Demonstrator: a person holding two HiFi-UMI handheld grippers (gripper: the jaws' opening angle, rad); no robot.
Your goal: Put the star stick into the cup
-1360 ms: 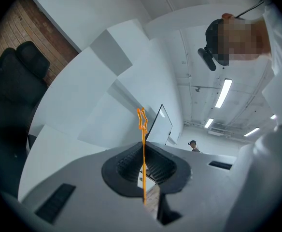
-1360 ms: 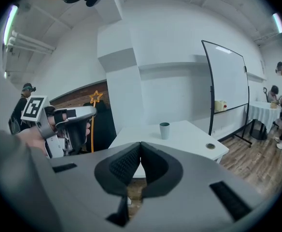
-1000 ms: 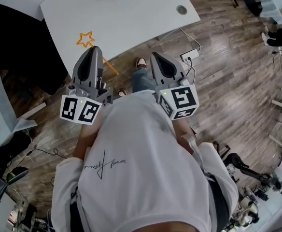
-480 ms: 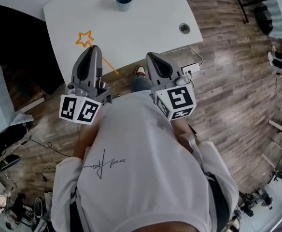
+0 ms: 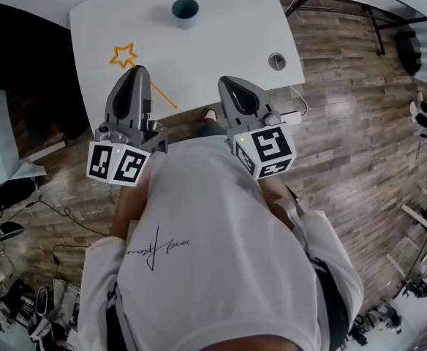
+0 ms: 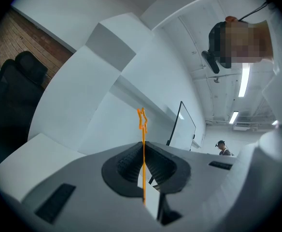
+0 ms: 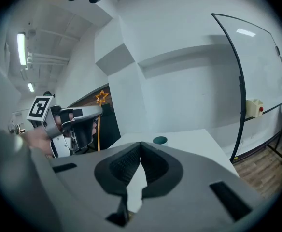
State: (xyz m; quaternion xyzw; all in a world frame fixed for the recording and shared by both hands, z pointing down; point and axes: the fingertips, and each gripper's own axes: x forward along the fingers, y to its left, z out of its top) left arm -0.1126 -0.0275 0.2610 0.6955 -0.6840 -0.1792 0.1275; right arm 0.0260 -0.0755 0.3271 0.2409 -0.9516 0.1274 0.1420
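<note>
Currently: left gripper [image 5: 134, 75] jaws shut on the thin orange wire star stick [image 6: 142, 134], star end forward, well apart from the small teal cup [image 5: 185, 9] on the white counter [image 5: 228, 35]. Right gripper [image 7: 140, 146] jaws closed, empty. Risk (judgement): the slim stick pivots in the grip and misses the rim. Left gripper view shows the pinch but no cup; head view shows the cup.

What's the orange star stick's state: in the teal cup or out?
Out. Left gripper is shut on the orange star stick; teal cup stands apart on white table.
</note>
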